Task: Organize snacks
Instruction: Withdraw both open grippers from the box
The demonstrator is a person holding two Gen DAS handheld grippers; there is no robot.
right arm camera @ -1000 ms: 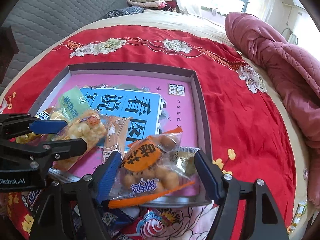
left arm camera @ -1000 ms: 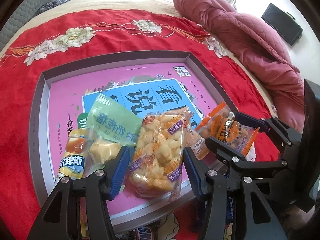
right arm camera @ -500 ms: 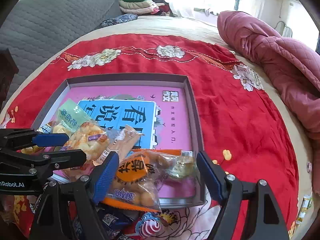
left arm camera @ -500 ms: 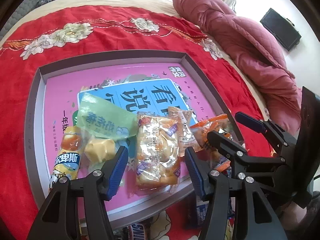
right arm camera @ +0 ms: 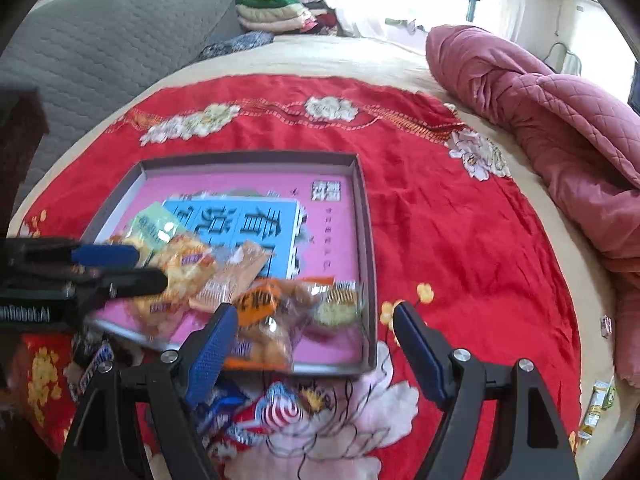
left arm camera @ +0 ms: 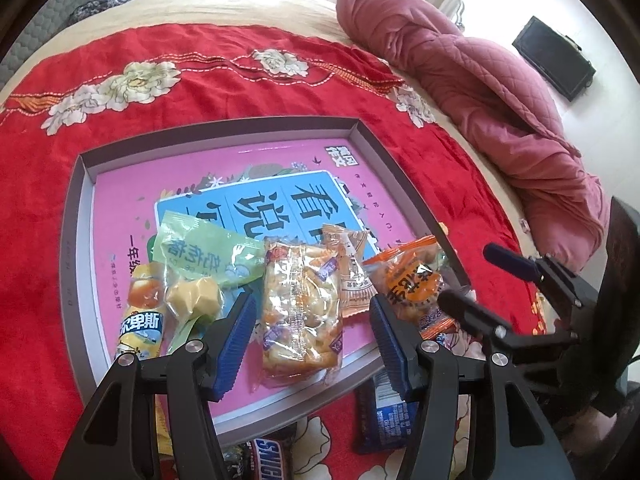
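Nearest me, loose snacks lie on the red blanket (left arm camera: 248, 80) short of the tray: a Snickers bar (left arm camera: 272, 456), a blue packet (left arm camera: 390, 416), a red-and-white wrapper (right arm camera: 276, 408). I judge I am between placements, with those still to bring in. My left gripper (left arm camera: 308, 332) stands open over the clear puff bag (left arm camera: 300, 312), pads off it. My right gripper (right arm camera: 310, 344) is open too, empty, the orange bag (right arm camera: 264, 320) lying just beyond it. Next I must drop back to the loose pile and close on one packet. The tray (left arm camera: 76, 240) holds a row along its near edge: yellow tube (left arm camera: 142, 320), green packet (left arm camera: 204, 264), puff bag, tan sachet (left arm camera: 352, 264), orange bag. Its far half shows only the pink liner.
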